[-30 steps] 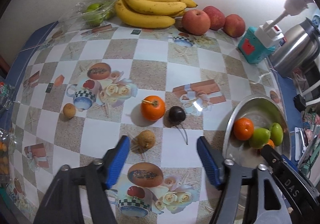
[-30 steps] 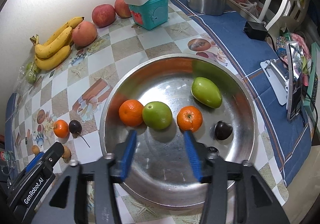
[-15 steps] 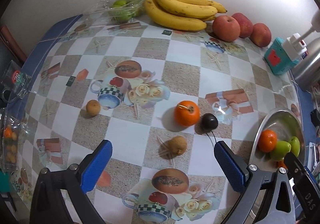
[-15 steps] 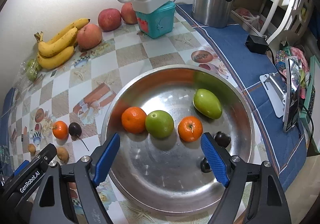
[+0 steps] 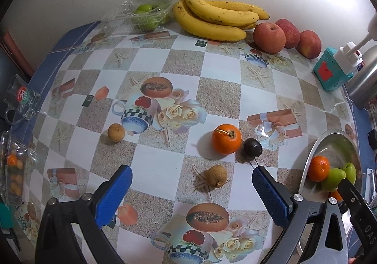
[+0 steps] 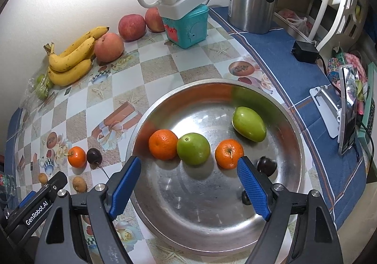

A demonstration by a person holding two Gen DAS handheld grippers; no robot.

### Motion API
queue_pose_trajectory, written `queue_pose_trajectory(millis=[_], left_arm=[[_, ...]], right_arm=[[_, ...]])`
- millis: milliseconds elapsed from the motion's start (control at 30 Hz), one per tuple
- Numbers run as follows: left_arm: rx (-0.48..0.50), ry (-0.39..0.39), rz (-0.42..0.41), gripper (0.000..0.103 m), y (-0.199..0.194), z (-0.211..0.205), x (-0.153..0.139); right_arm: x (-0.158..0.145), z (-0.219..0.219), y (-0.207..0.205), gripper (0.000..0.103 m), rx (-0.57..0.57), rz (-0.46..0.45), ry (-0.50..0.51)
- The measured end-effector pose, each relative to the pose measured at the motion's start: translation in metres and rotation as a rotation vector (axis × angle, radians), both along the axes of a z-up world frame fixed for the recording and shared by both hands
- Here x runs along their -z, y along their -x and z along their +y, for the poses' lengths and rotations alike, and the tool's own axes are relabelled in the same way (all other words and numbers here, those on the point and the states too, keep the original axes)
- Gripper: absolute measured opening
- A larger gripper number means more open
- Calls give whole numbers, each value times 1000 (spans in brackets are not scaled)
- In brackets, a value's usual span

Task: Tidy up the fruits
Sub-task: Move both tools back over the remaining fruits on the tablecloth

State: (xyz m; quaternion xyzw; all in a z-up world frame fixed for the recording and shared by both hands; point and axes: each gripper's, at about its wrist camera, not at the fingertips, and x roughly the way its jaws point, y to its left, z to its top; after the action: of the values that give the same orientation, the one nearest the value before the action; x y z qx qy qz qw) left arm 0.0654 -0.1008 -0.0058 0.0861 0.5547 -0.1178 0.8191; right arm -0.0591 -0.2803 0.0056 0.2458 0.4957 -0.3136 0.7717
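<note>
You've got both grippers, left [image 5: 192, 187] and right [image 6: 188, 178], fingers just spread apart and empty, several fruits already in the metal bowl [image 6: 292, 183], but orange [image 5: 226, 139], cherry [image 5: 252, 148] and two longans left of it remain on the worktop.

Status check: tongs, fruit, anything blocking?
Both tongs, left and right, just opened, empty. Orange on table; metal bowl part filled. Nothing blocking.

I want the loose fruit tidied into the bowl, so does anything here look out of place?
Yes: an orange, a dark cherry and two small brown fruits lie loose on the tablecloth, outside the metal bowl.
</note>
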Motion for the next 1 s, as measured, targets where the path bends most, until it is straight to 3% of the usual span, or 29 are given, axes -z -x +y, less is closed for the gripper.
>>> queue_pose_trajectory(millis=[700, 1000], left_arm=[[62, -73, -60, 103, -11, 15, -6], [-10, -71, -34, 103, -35, 51, 0]], right_arm=[[7, 17, -18, 84, -79, -5, -25], [7, 38, -37, 84, -145, -23, -37]])
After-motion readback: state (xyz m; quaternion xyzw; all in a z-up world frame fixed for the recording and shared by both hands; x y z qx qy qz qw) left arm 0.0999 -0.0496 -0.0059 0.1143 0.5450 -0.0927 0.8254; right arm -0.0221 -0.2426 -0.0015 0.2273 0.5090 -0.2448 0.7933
